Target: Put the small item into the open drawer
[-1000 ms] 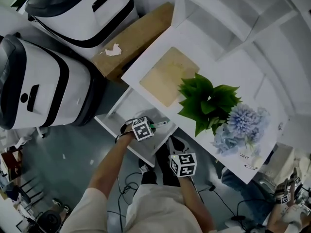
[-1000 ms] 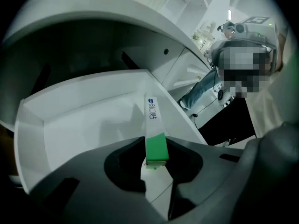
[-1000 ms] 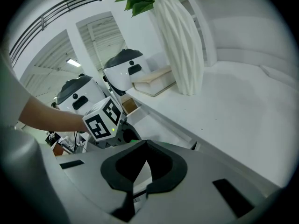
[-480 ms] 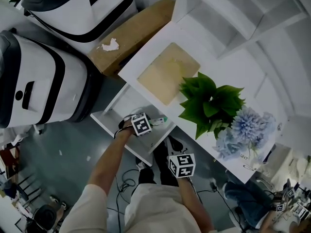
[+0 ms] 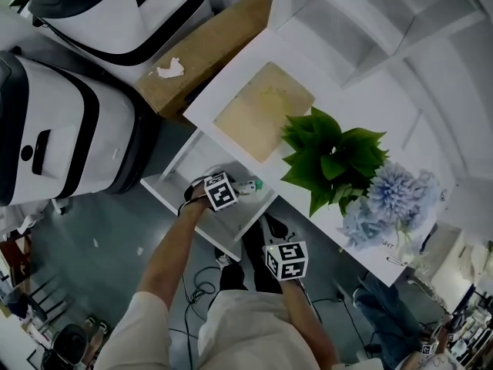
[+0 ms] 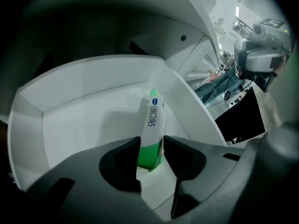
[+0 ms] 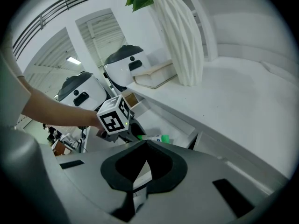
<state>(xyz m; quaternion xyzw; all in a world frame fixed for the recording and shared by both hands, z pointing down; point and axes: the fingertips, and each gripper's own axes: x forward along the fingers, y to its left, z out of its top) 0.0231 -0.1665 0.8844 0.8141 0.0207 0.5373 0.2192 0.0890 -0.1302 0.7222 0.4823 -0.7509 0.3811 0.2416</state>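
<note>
A small white and green tube (image 6: pixel 152 125) lies on the floor of the open white drawer (image 6: pixel 93 78), pointing away from me. My left gripper (image 6: pixel 152 146) is down inside the drawer with the tube's green end between its jaws. The jaws are opening and the pads stand just off the tube. In the head view the left gripper (image 5: pixel 240 188) reaches over the drawer (image 5: pixel 166 187) under the table edge, with the tube (image 5: pixel 252 185) at its tip. My right gripper (image 7: pixel 146 144) is shut and empty, held back by my body (image 5: pixel 283 254). It looks toward the left gripper (image 7: pixel 126 129) and the tube (image 7: pixel 156 137).
Above the drawer, a white table (image 5: pixel 370 110) carries a wooden board (image 5: pixel 262 110), a green plant (image 5: pixel 331 156) in a white ribbed vase (image 7: pixel 180 36) and blue flowers (image 5: pixel 393 199). A cardboard box (image 5: pixel 208 56) and two white-and-black machines (image 5: pixel 62 137) stand to the left. Cables (image 5: pixel 200 284) lie on the floor.
The left gripper stays in the drawer with the tube at its tip and has shifted only slightly. The right gripper has hardly moved.
</note>
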